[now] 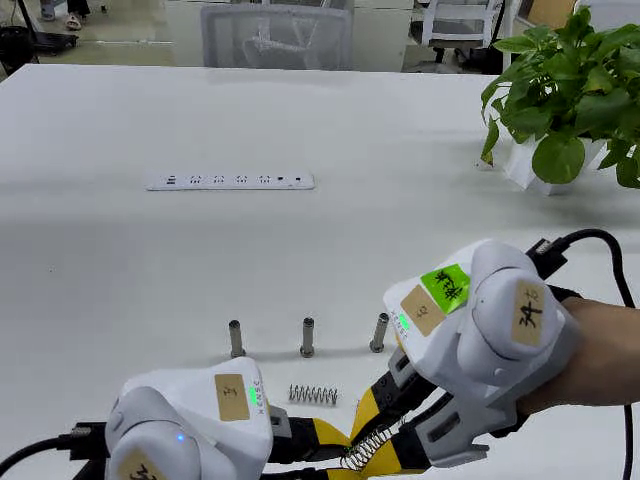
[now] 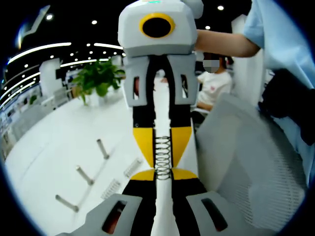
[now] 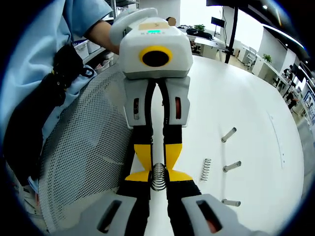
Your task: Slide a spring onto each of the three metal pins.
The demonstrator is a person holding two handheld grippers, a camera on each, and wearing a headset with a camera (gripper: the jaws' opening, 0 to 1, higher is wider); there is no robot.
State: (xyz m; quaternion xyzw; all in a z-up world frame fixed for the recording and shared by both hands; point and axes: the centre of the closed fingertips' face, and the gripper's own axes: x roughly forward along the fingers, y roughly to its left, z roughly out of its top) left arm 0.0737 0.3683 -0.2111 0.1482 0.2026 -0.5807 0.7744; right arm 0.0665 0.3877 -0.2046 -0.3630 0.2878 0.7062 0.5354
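Observation:
Three upright metal pins [image 1: 236,338] [image 1: 307,337] [image 1: 380,332] stand in a row on the white table [image 1: 150,270], all bare. One spring [image 1: 313,394] lies loose just in front of them. My two grippers meet tip to tip near the table's front edge. A second spring [image 1: 365,448] sits between the yellow fingertips of my right gripper [image 1: 368,446], with its end reaching into my left gripper [image 1: 342,455]. In the left gripper view the spring [image 2: 162,155] runs from my left gripper [image 2: 164,173] up into the right gripper [image 2: 163,156]. Both pairs of jaws are closed to the spring's width.
A white power strip [image 1: 230,181] lies further back on the table, and a potted plant [image 1: 565,100] stands at the far right. A mesh chair [image 3: 83,147] and the person's body are close behind the left gripper. Chairs [image 1: 275,35] stand beyond the table.

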